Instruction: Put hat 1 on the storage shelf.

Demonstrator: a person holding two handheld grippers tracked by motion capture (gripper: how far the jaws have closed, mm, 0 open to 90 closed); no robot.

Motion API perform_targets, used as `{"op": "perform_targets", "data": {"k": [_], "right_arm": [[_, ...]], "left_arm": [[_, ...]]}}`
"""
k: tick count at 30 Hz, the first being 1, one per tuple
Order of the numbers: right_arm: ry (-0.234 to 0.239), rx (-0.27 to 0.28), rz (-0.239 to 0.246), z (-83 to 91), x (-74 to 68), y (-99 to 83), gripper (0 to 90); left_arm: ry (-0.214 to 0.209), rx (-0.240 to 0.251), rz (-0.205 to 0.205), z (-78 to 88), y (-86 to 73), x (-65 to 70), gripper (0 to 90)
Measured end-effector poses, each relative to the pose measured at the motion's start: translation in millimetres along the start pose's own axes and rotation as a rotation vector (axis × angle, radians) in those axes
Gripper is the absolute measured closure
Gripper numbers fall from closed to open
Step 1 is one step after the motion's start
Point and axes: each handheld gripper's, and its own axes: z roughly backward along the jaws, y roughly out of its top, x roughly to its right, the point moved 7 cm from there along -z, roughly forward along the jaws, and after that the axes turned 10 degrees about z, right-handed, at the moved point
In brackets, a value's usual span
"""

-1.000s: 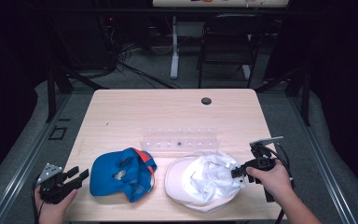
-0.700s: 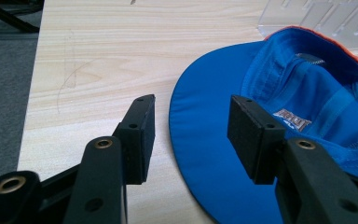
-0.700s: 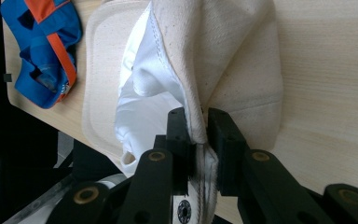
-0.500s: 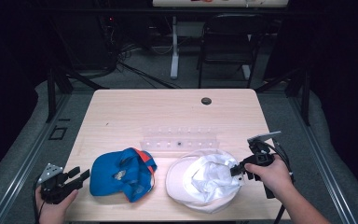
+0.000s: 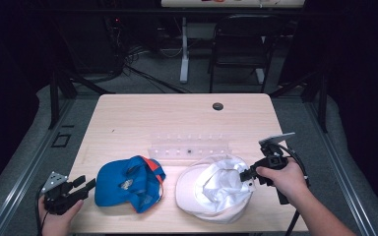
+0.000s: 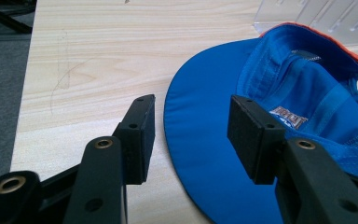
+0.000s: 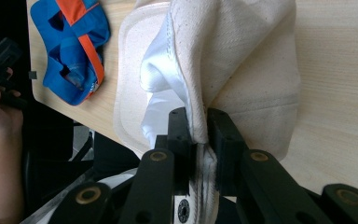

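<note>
A blue cap (image 5: 128, 184) with orange trim lies upside down near the table's front left; its brim (image 6: 200, 140) points at my left gripper (image 5: 86, 186). That gripper (image 6: 191, 135) is open, its jaws on either side of the brim's edge without closing on it. A white cap (image 5: 211, 189) lies upside down at the front right. My right gripper (image 5: 246, 174) is shut on the white cap's rim (image 7: 196, 123), pinching the cream cloth and its white lining and lifting that edge a little.
A clear plastic rack (image 5: 189, 146) lies across the middle of the wooden table (image 5: 167, 118), just behind both caps. A small black round cap (image 5: 218, 106) sits at the back. A chair (image 5: 241, 49) stands beyond the far edge.
The right gripper has pulled the white cap's rim slightly right and up. The left gripper has edged toward the blue cap's brim.
</note>
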Motion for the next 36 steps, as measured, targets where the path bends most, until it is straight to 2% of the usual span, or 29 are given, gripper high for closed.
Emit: {"op": "perform_targets", "data": {"k": [2, 3, 6, 7, 9, 11, 14, 17, 18, 20, 21, 24, 25, 28, 30, 31, 32, 34, 36], "right_arm": [[-0.011, 0.010, -0.003, -0.5, 0.0, 1.2, 80.1], [-0.007, 0.019, -0.016, -0.7, -1.5, 2.4, 80.1], [0.006, 0.012, -0.020, 1.4, -3.9, 2.8, 80.1], [0.024, -0.010, -0.006, 4.6, -6.0, 2.3, 80.2], [0.029, 0.012, -0.025, 4.8, -10.0, 3.7, 80.2], [0.039, 0.006, -0.022, 7.1, -13.4, 3.9, 80.1], [0.079, 0.003, -0.020, 11.6, -18.6, 5.3, 80.2], [0.118, 0.029, -0.045, 13.7, -25.7, 8.4, 80.2], [0.127, 0.007, -0.025, 15.7, -26.1, 7.7, 80.2], [0.141, 0.016, -0.035, 16.1, -28.6, 8.6, 80.2], [0.170, 0.023, -0.030, 17.1, -32.8, 10.4, 80.3], [0.196, 0.035, -0.042, 18.6, -40.8, 12.7, 80.4], [0.213, 0.033, -0.024, 19.7, -42.9, 13.2, 80.4], [0.240, 0.043, -0.017, 23.3, -50.4, 15.8, 80.5], [0.251, 0.059, -0.028, 24.2, -53.8, 17.9, 80.5], [0.264, 0.063, -0.018, 26.1, -55.8, 19.1, 80.4], [0.290, 0.093, -0.024, 29.2, -62.0, 23.3, 80.4], [0.314, 0.090, -0.008, 32.7, -65.2, 25.1, 80.5], [0.319, 0.102, -0.009, 34.6, -69.2, 27.9, 80.5]], "left_arm": [[0.000, -0.001, 0.000, -0.3, -0.1, 0.3, 51.9], [-0.001, 0.009, -0.001, -1.1, 0.2, 0.6, 51.9], [0.000, -0.001, -0.008, -0.4, -0.2, 1.3, 51.9], [-0.002, -0.002, -0.009, -0.4, -0.3, 1.5, 51.9], [-0.001, -0.002, -0.009, -0.3, -0.3, 1.4, 51.9], [-0.001, -0.002, -0.010, -0.1, -0.2, 1.4, 51.9], [-0.001, -0.001, -0.011, 0.1, -0.1, 1.6, 51.9], [-0.002, 0.000, -0.010, -0.2, -0.2, 2.1, 51.8], [-0.002, -0.001, -0.010, -0.3, -0.3, 2.1, 51.7], [-0.002, -0.001, -0.011, -0.3, -0.3, 2.2, 51.7], [-0.003, 0.001, -0.011, -0.2, -0.2, 2.5, 51.7], [-0.004, 0.001, -0.012, -0.1, -0.2, 2.7, 51.7], [-0.004, 0.001, -0.012, 0.0, -0.2, 2.7, 51.7], [-0.004, 0.001, -0.012, -0.1, -0.2, 2.6, 51.7], [-0.004, 0.001, -0.013, -0.1, -0.1, 2.7, 51.7], [-0.004, 0.001, -0.012, -0.1, -0.1, 2.7, 51.7], [-0.004, 0.002, -0.012, -0.1, -0.1, 2.8, 51.7], [-0.004, 0.001, -0.012, -0.1, -0.1, 2.9, 51.7], [-0.004, 0.001, -0.013, 0.0, -0.2, 3.0, 51.7]]}}
